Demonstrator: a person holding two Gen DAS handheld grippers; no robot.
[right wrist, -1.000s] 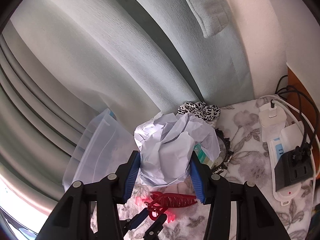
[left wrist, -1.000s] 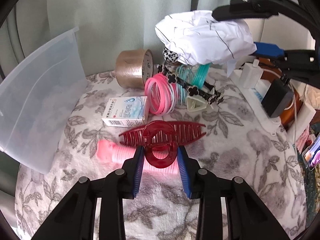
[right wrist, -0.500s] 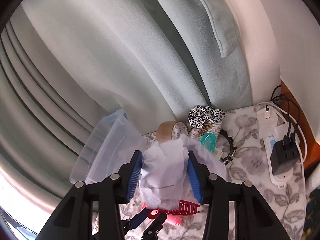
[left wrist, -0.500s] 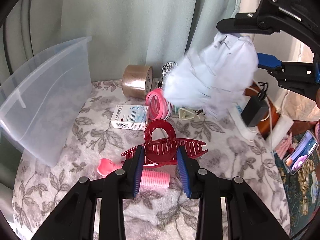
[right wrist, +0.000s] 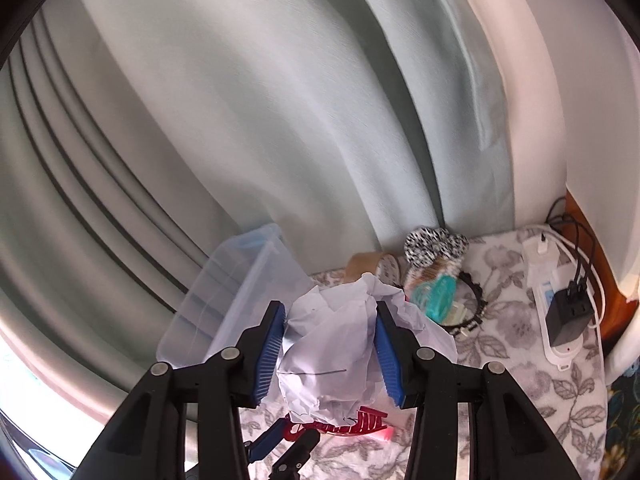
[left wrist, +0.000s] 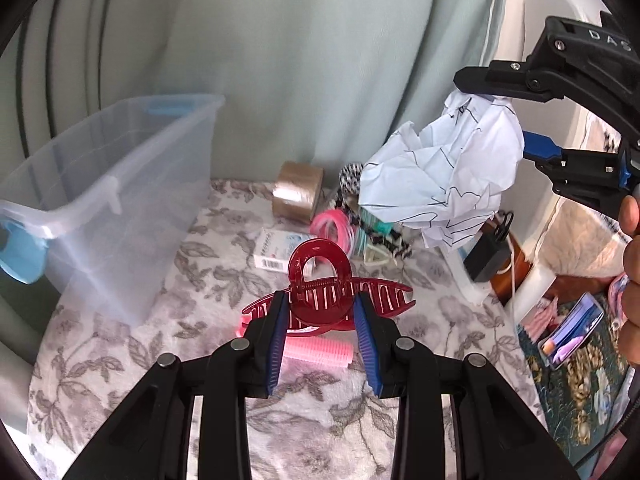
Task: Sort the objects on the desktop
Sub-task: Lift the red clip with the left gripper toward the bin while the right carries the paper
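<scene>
The left wrist view looks low across the table (left wrist: pixel 120 344); the right looks down from above. Both show the clear bin (left wrist: pixel 104 200) (right wrist: pixel 236 292).

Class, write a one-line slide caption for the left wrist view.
Left gripper grips a red claw hair clip above the floral cloth; right gripper holds crumpled paper aloft.
</scene>
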